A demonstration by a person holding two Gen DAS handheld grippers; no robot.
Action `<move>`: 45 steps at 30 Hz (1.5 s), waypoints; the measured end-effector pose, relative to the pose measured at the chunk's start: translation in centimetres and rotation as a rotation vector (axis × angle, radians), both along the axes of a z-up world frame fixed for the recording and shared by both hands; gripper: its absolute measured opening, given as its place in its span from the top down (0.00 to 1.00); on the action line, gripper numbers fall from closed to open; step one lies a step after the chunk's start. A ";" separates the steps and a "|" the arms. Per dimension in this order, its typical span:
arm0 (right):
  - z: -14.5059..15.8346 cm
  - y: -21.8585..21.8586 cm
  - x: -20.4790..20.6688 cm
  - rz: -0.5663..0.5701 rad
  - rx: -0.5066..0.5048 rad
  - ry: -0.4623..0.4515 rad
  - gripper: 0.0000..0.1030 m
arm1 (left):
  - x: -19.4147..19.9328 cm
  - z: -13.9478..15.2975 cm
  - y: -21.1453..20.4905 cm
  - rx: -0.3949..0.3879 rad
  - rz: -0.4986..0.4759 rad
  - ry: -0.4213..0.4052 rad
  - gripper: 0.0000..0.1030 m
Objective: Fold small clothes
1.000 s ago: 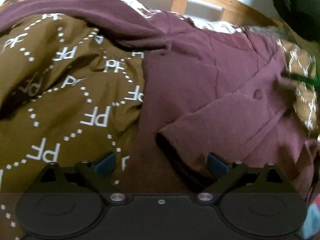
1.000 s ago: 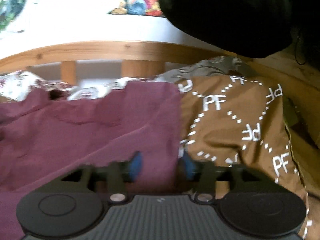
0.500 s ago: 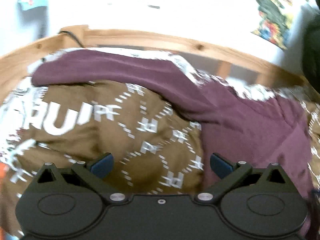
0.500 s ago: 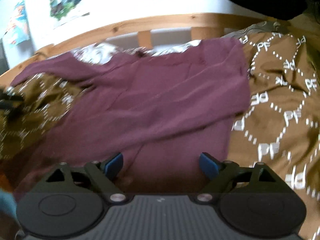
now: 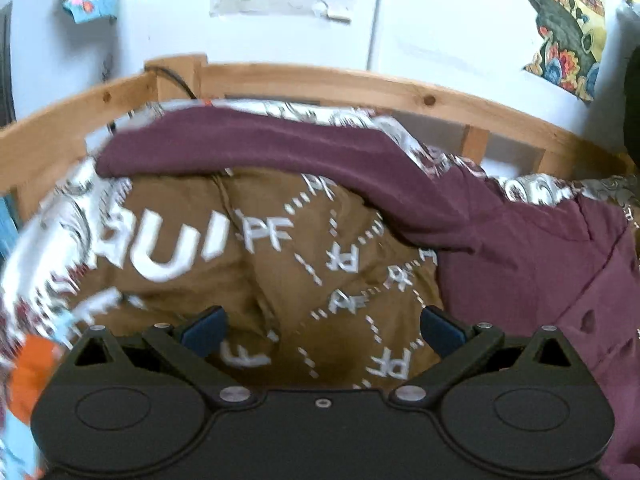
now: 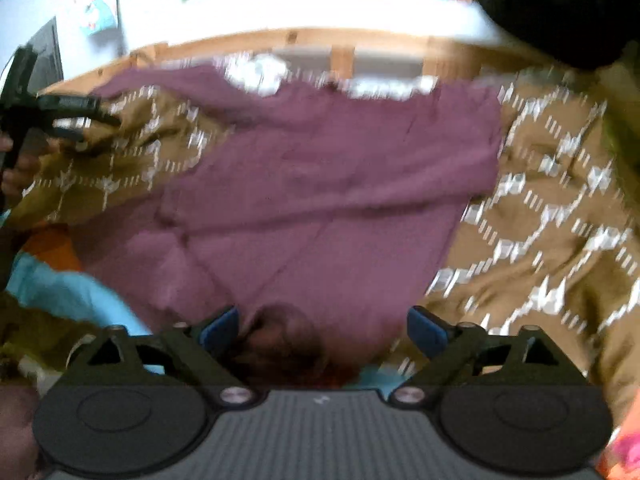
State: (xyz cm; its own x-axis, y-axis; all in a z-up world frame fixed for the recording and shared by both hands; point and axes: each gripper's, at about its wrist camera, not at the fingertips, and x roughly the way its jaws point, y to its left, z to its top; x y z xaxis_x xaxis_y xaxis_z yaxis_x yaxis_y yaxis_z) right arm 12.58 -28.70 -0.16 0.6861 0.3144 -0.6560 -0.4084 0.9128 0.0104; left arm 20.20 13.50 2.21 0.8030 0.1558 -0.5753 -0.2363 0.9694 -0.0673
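Right gripper [image 6: 323, 326] has let go the maroon shirt [image 6: 320, 184], jaws opening; left gripper [image 5: 322, 326] released, empty.

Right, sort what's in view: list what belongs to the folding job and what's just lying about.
Part of the job:
- maroon shirt, spread on the bed
- left gripper, fingers apart, nothing between them
- right gripper, fingers opening over the shirt's near edge, not gripping it

Just lying about:
- brown PF-print duvet
- wooden bed frame
- wall posters
- orange and blue cloth
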 end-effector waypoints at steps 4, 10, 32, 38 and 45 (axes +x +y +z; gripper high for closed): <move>1.3 0.3 1.4 -0.075 0.025 -0.127 0.00 | 0.6 1.1 2.3 0.008 0.028 -0.028 0.01; 0.8 1.1 5.8 -0.163 0.170 -0.144 0.00 | 3.3 2.2 6.6 -0.027 0.171 -0.063 0.01; -2.9 0.1 5.7 -0.205 0.313 -0.158 0.00 | 8.1 7.0 11.4 -0.003 0.465 -0.247 0.96; -2.4 -0.8 5.5 -0.180 0.361 -0.171 0.00 | 8.3 12.8 5.5 0.054 0.229 -0.392 0.96; -1.4 -3.4 5.0 -0.239 0.408 -0.218 0.00 | 7.5 16.7 -6.3 0.152 -0.179 -0.524 0.96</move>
